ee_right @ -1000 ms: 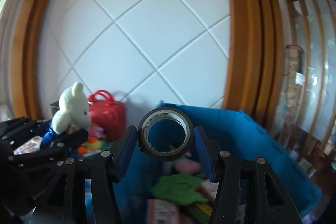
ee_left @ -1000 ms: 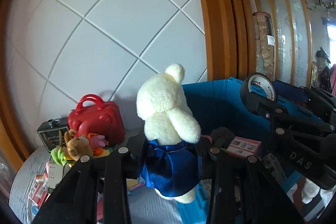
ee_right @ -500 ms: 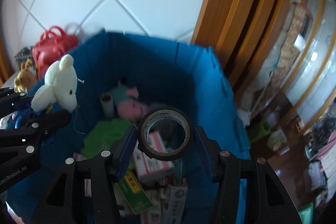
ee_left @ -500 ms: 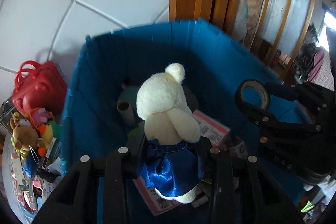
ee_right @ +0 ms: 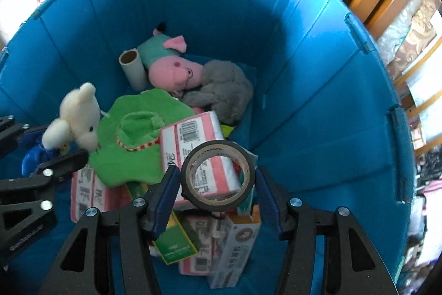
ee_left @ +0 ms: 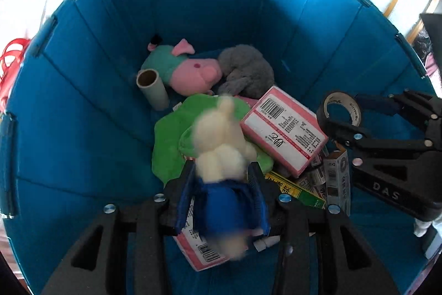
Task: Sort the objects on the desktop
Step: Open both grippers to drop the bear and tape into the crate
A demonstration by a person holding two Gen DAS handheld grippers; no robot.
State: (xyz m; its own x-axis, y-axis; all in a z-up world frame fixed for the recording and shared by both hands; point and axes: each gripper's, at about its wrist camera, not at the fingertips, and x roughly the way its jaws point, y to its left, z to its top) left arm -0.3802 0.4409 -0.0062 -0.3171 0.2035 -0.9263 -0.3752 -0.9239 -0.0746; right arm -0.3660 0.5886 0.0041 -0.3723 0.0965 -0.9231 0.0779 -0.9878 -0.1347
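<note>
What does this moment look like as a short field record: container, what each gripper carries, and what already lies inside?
container: blue bin, both grippers pointing down into it
left gripper: jaws just opening a little, white plush bear in a blue dress between the fingers, blurred
right gripper: shut on a roll of tape, held upright
already inside: pink pig plush, grey plush, green plush, cardboard tube, pink boxes, smaller cartons
stage: both items over the pile, neither resting on it yet
</note>
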